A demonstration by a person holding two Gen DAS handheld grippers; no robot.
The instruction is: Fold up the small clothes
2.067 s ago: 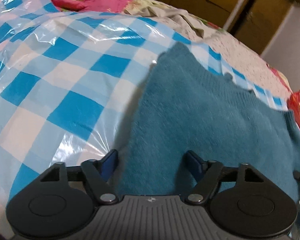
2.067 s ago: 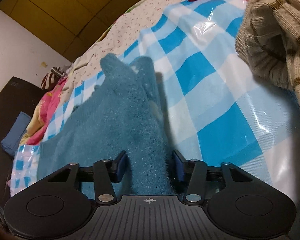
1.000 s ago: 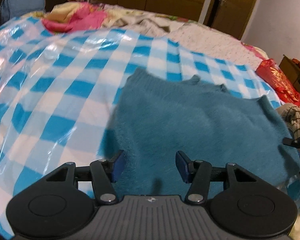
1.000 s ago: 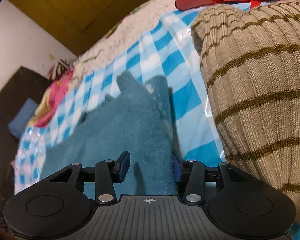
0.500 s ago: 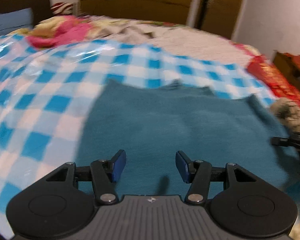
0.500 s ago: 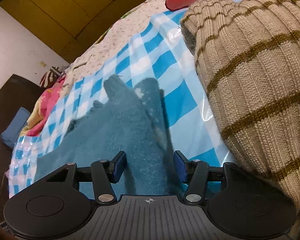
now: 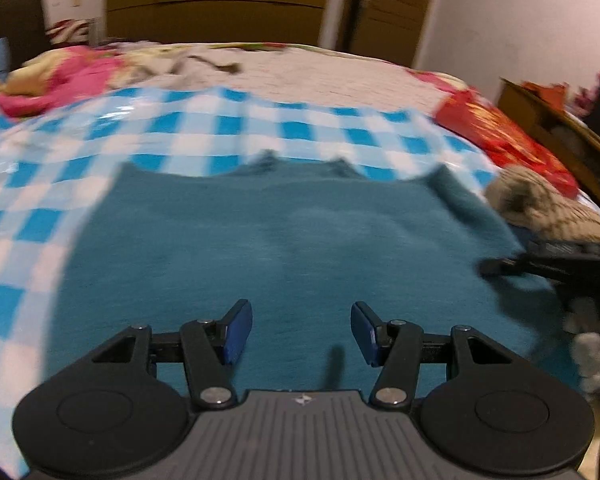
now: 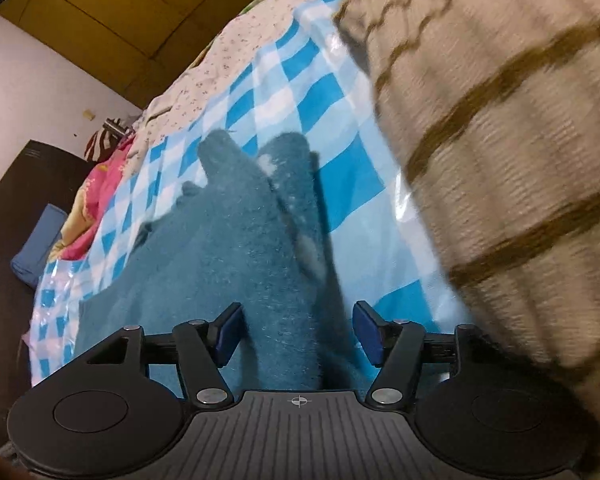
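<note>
A teal fuzzy sweater [image 7: 284, 240] lies spread flat on a blue-and-white checked plastic sheet [image 7: 188, 128]. My left gripper [image 7: 302, 332] is open and empty, hovering over the sweater's near hem. My right gripper [image 8: 298, 334] is open, low over the sweater's right edge [image 8: 260, 256], with a ridge of teal fabric between its jaws but not clamped. The right gripper also shows at the right edge of the left wrist view [image 7: 500, 268].
A beige knit garment with brown stripes [image 8: 512, 152] is bunched right beside my right gripper; it also shows in the left wrist view [image 7: 540, 204]. A red bag [image 7: 504, 136] lies beyond it. Pink and floral bedding [image 7: 68, 72] is piled at the far left. Wooden wardrobe doors [image 7: 220, 0] stand behind the bed.
My left gripper has pulled back and risen, so the whole sweater is in view. My right gripper has opened wider over the sweater's edge and shifted closer to the striped garment.
</note>
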